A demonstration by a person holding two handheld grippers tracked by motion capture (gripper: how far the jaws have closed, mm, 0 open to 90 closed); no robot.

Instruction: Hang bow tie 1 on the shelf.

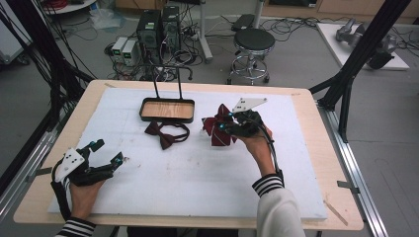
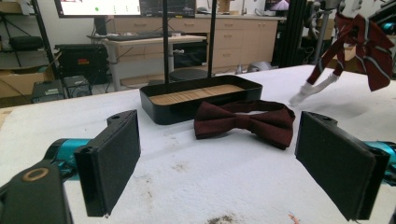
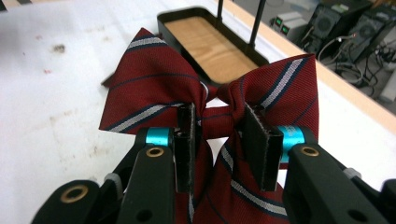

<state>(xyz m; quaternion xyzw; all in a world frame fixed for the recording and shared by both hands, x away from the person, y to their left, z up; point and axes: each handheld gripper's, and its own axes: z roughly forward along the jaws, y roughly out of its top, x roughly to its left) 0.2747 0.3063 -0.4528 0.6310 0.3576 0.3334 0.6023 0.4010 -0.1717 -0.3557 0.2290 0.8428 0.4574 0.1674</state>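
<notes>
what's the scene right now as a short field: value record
right gripper: shut on the striped bow tie, lifted off the white board
left gripper: open, holding nothing, low over the board
plain bow tie: flat on the board, just in front of the tray
tray: black rim, wood floor, nothing in it, two thin posts rising from its far side

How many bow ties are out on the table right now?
2. A striped bow tie is clamped in the right gripper above the mat; a plain maroon bow tie lies just in front of the black tray.
</notes>
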